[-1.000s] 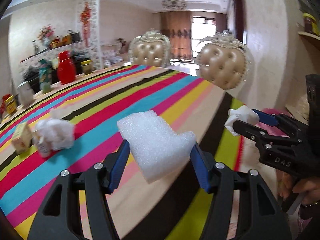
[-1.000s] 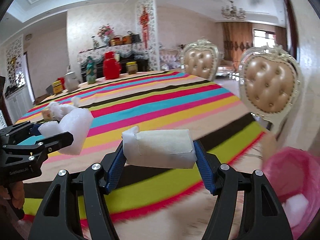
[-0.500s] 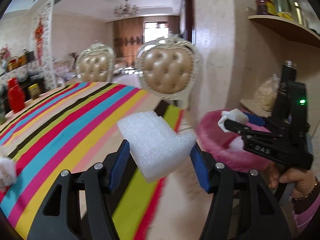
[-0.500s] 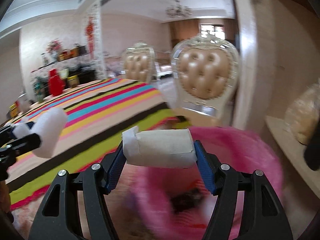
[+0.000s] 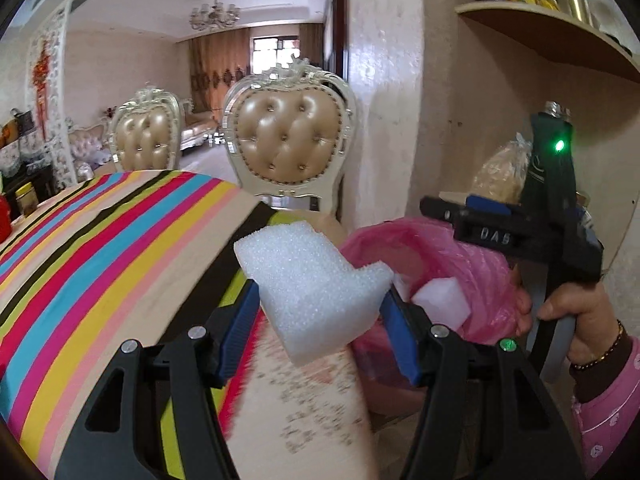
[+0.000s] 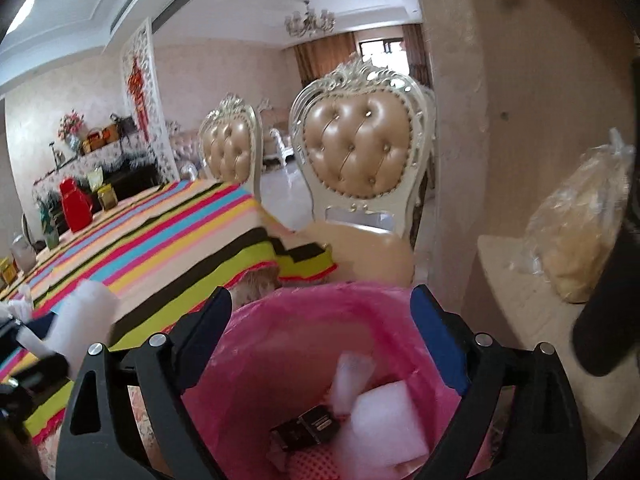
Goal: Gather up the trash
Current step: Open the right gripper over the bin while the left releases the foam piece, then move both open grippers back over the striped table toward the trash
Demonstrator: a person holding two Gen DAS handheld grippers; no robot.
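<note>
— What does your left view give?

— My left gripper [image 5: 320,312] has its jaws about half apart and pressed on a white foam block [image 5: 310,284], which sticks up and forward between the blue pads. It hangs past the edge of the striped table [image 5: 100,264], just beside the pink bin [image 5: 472,276]. White pieces [image 5: 440,300] lie inside the bin. Over the bin my right gripper [image 5: 484,216] reaches in from the right, held by a hand [image 5: 572,316] in a pink sleeve; from this side I cannot see between its jaws. A tufted chair [image 5: 288,140] stands behind the table end.

— And the right view?

— Here my right gripper [image 6: 324,320] looks straight down into the bin [image 6: 304,320]. Its jaws have just been opening and now stand wide apart, with nothing between them — only the bin's mouth below. In the bin lie white pieces [image 6: 380,412] and a small dark box [image 6: 308,428]. At the left edge, blurred, the foam block [image 6: 88,316] shows in my left gripper [image 6: 28,340], over the table [image 6: 160,240] edge. A clear bag [image 6: 580,232] of something tan sits on a shelf [image 6: 508,292] at the right.
</note>
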